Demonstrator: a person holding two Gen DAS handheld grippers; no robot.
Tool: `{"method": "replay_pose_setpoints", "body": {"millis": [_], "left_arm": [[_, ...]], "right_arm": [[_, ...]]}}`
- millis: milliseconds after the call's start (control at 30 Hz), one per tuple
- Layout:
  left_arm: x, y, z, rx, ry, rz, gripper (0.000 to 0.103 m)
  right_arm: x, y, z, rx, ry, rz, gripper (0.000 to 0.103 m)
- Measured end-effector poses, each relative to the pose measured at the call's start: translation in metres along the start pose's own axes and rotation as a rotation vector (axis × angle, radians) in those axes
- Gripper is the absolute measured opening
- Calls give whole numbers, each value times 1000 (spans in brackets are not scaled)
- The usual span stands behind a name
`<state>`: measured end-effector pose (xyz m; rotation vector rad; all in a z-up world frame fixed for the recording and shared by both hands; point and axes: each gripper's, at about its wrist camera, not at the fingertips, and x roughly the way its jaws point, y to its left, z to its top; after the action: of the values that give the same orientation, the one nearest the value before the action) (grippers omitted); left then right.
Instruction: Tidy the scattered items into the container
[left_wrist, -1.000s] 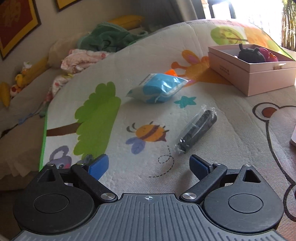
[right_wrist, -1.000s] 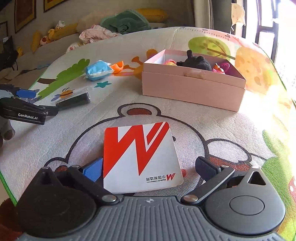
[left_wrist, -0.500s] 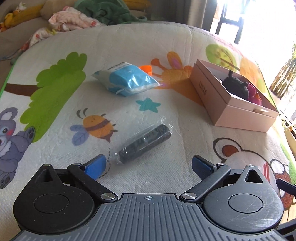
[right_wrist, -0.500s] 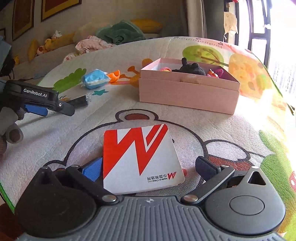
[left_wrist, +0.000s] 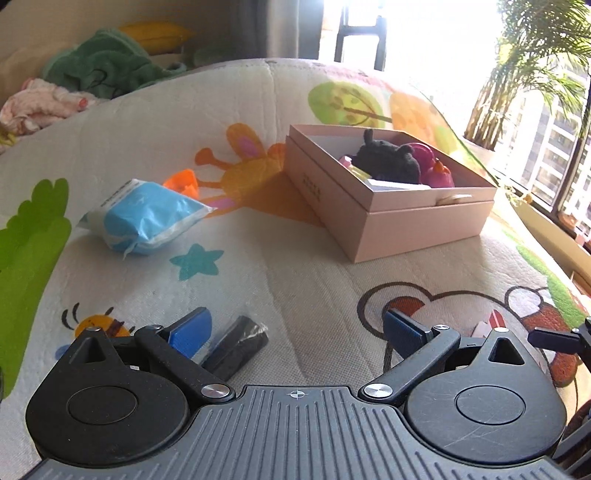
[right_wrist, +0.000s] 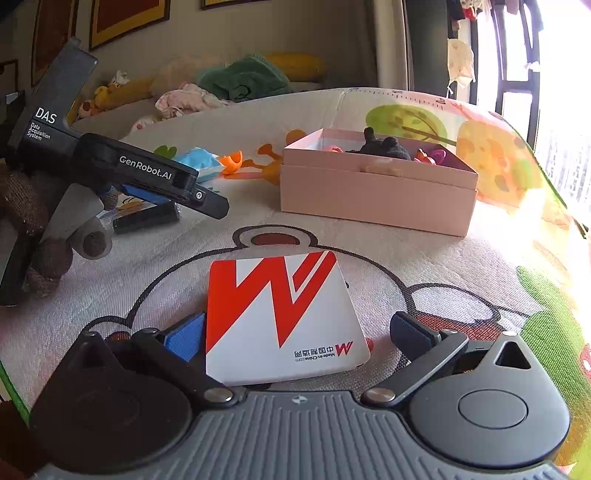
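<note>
A black item in clear wrap lies on the play mat between the jaws of my left gripper, close to the left pad; the jaws stand wide open and do not press it. In the right wrist view the same item sits under that gripper. My right gripper is open around a red and white card lying flat; the right pad is clear of it. The pink box holds a black plush toy and pink toys.
A blue and white packet and a small orange toy lie on the mat left of the box. Clothes and soft toys are piled on a sofa behind. A window and a plant are on the right.
The left gripper has swung right toward the box and moved over the black wrapped item, which now lies between its jaws. The right gripper has stayed around the card.
</note>
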<state>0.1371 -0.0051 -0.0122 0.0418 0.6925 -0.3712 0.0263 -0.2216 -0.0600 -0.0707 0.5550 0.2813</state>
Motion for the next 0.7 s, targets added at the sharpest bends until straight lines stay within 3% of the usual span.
{"method": "replay_pose_setpoints", "body": {"millis": [233,400,500,700], "left_arm": [[-14,-5,-6,-17,52,-254,102],[-37,-13,-18,8,53,-322,102],[-59,-9,-28,-38,10,-237,102],[-76,-8,-45,-90,-51,105,103]], "right_arm": [[2,-1,-1,-9,-16,11,103],[1,-1,-1,-7,-13,9,103],[1,-1,-1,-7,-12,9,103],[1,0,-1,-8,-10,7,103]]}}
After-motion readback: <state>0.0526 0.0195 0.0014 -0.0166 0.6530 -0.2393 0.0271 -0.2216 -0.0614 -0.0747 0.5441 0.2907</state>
